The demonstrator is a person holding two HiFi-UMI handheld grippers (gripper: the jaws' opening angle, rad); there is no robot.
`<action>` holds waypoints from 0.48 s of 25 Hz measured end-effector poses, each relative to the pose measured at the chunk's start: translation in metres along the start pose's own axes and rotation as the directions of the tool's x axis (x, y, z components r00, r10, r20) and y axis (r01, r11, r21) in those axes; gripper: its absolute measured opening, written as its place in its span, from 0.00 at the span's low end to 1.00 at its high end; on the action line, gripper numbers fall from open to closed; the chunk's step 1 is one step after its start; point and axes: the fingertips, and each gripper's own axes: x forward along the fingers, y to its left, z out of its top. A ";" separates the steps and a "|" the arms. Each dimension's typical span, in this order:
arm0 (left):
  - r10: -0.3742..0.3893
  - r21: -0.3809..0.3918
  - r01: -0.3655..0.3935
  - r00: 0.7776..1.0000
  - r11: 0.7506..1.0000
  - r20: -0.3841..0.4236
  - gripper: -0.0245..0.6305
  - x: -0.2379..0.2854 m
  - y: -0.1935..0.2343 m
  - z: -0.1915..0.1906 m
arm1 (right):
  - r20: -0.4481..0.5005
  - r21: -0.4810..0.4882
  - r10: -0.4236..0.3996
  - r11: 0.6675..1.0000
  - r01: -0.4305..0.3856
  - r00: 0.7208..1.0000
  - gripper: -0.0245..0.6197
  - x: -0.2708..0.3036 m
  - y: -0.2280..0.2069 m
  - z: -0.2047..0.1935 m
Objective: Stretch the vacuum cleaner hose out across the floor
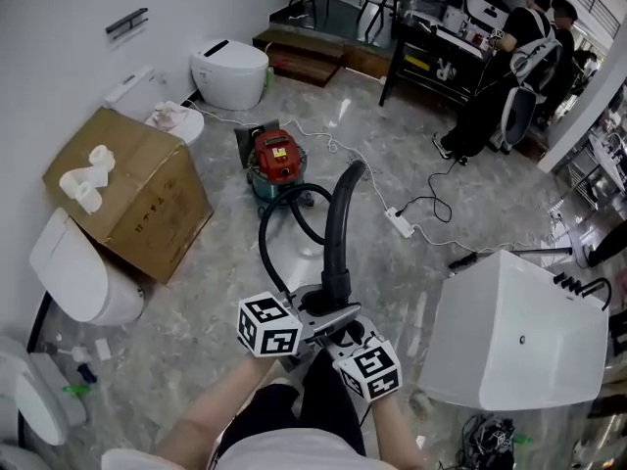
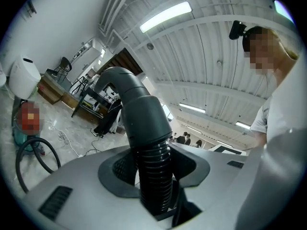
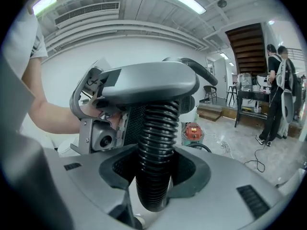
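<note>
The grey stone floor (image 1: 392,282) lies open in a lane down the middle, hemmed on the right by one white tub (image 1: 519,331) and on the left by one cardboard box (image 1: 127,199) against the wall. Three toilets (image 1: 230,71) line that left side. Two people (image 1: 514,52) stand by the black desk (image 1: 431,62) at the far edge. One red vacuum cleaner (image 1: 274,160) sits mid-floor. Its one black hose (image 1: 266,225) loops off the machine toward the person, the stiff end rising upright. Both grippers clamp its ribbed part, the left gripper (image 2: 152,176) just beside the right gripper (image 3: 153,171). One power strip (image 1: 399,221) with loose cables crosses the lane, and three paper rolls (image 1: 86,179) top the box.
</note>
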 end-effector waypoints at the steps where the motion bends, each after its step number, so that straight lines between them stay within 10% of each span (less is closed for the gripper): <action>1: -0.009 0.007 0.009 1.000 1.000 -0.004 0.30 -0.009 -0.006 -0.006 | 0.001 0.004 -0.010 1.000 0.010 1.000 0.31 0.000 0.012 -0.004; 12: -0.080 -0.083 0.080 0.997 0.993 0.007 0.30 -0.057 -0.051 -0.048 | -0.078 0.024 -0.051 0.998 0.053 0.996 0.31 -0.022 0.081 -0.037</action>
